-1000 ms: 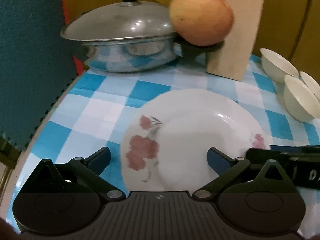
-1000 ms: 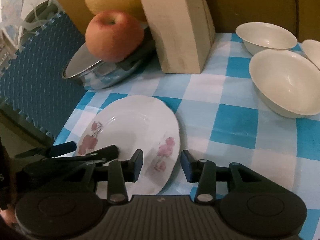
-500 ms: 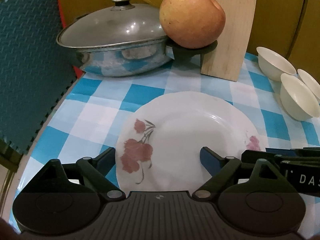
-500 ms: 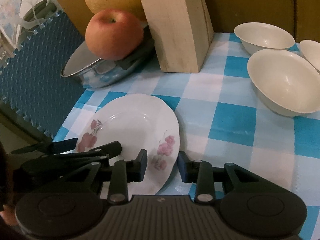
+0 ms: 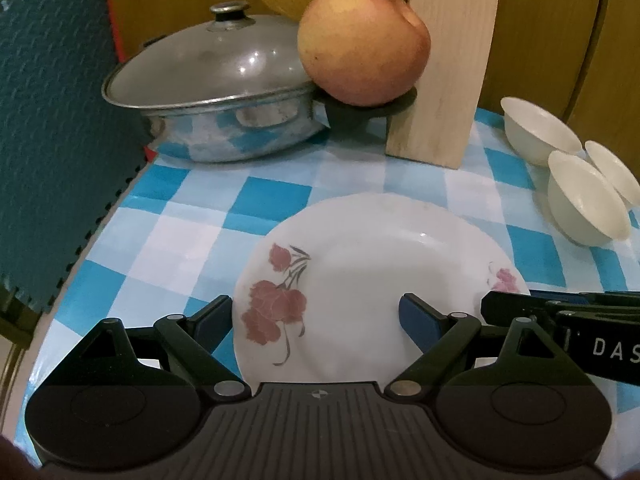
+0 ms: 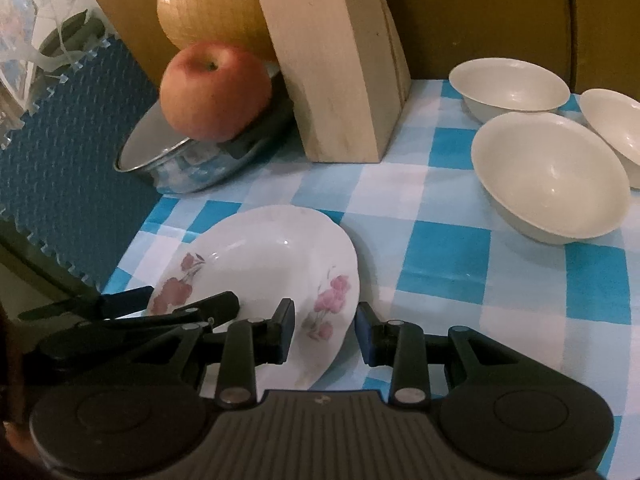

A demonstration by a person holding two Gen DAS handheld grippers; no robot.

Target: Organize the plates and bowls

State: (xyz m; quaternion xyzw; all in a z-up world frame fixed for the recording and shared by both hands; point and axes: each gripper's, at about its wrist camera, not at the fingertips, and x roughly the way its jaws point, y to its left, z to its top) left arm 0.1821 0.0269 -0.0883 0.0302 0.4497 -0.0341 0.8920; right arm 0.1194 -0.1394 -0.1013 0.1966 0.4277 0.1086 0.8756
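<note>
plate (image 5: 372, 280) on tabletop (image 5: 192, 240); pot (image 5: 216, 96) behind plate to left, wooden block (image 5: 440, 80) behind it, three bowls (image 6: 548, 176) to right.

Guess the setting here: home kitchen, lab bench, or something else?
Most likely a home kitchen or dining table. A checked blue-and-white tablecloth covers it, a lidded metal pot sits at the back with an apple on its handle, and a floral plate and white bowls lie about.

Dim light, brown wooden wall (image 5: 540, 32) behind blue-checked table (image 6: 448, 256)
</note>
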